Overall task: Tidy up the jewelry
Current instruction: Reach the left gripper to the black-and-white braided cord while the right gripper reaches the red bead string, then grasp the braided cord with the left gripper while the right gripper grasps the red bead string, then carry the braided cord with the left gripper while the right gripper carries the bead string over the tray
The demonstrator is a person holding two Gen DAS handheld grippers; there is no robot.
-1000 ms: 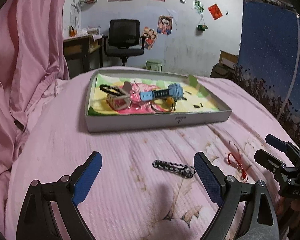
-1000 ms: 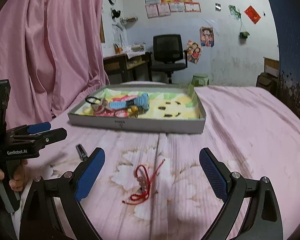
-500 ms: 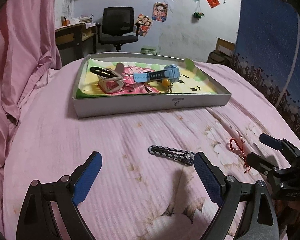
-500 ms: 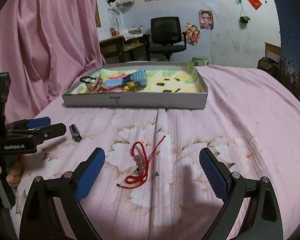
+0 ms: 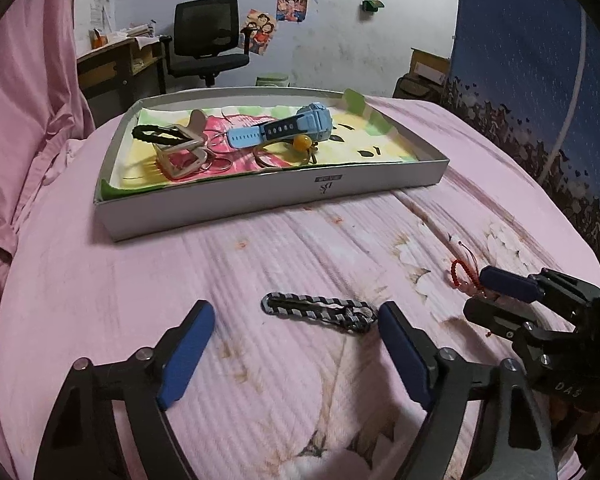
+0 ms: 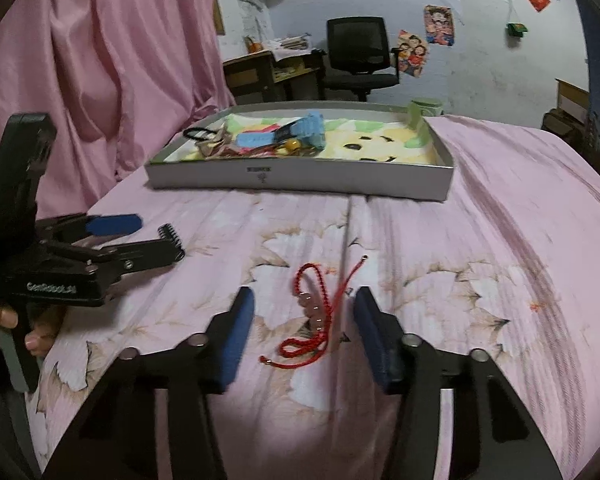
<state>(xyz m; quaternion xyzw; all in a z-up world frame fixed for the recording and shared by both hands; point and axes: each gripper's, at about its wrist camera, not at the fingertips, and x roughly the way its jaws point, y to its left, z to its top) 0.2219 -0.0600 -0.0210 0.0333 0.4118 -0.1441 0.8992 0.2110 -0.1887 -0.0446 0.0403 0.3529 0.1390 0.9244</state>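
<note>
Right tool point(image 6: 304, 328) jaws narrowed around red bracelet point(image 6: 314, 312).

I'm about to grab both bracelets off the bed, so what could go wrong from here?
1. The right gripper, its jaws just closing, straddles the thin red string bracelet; it may pinch the pink sheet or catch only one loop.
2. The left gripper sits short of the braided bracelet, so closing now could miss it.
</note>
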